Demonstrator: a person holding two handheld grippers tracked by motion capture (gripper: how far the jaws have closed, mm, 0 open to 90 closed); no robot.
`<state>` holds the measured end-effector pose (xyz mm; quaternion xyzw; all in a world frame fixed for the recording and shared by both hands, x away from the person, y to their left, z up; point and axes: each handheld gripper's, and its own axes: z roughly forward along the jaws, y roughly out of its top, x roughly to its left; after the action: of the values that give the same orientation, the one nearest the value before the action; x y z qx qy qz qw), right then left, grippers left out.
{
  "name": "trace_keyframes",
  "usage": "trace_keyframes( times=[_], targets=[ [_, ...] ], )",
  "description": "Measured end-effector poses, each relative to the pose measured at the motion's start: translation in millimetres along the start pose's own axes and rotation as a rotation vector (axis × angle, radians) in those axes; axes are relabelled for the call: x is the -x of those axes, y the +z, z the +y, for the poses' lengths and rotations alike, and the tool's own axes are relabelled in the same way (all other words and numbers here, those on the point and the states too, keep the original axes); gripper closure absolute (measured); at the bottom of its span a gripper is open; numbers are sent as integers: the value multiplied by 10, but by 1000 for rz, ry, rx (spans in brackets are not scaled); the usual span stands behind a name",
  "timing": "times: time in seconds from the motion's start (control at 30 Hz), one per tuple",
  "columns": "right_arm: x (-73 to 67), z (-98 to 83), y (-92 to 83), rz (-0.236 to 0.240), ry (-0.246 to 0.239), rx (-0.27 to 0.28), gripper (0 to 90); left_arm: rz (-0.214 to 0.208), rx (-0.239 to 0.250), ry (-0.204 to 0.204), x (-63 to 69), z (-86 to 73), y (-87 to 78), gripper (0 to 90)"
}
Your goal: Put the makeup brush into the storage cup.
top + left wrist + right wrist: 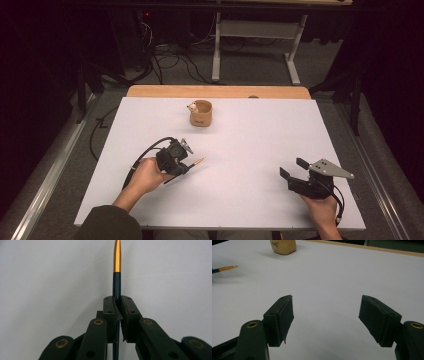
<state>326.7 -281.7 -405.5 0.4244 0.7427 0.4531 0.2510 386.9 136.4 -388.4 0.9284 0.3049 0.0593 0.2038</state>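
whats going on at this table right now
A person holds a gripper in each hand over a white table. The left gripper is clamped on a dark pen with a gold tip, held low over the table. The right gripper rests open and empty. A tan cup stands farther back.

Dim room; the white table (240,150) is the one lit area in the high view, surroundings beyond its edges near black. Light is soft and even, no glare. The cup (201,113) at the table's far side casts a faint shadow. High view is grainy. In the left gripper view the pen (116,277) is sharp, its gold tip slightly soft.
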Motion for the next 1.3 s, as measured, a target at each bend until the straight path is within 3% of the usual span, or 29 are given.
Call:
trace_keyframes(
  times=[0.23, 0.47, 0.63, 0.9, 1.07, 1.3],
  targets=[
    [7, 0, 2, 0, 4, 0, 294, 8, 42, -5, -18, -5, -55, 829],
    [8, -1, 4, 1, 4, 0, 295, 41, 123, -25, -50, -19, -146, 829],
    [16, -2, 21, 8, 0, -6, 295, 70, 178, -49, -90, -32, -192, 829],
    [5, 8, -7, 23, 2, 19, 298, 77, 233, -85, -143, -1, -220, 829],
    [6, 11, -6, 23, 5, 21, 299, 123, 314, -89, -153, 31, -298, 829],
    [-7, 9, -5, 26, -1, 15, 299, 129, 374, -121, -214, 52, -320, 829]
  ],
)
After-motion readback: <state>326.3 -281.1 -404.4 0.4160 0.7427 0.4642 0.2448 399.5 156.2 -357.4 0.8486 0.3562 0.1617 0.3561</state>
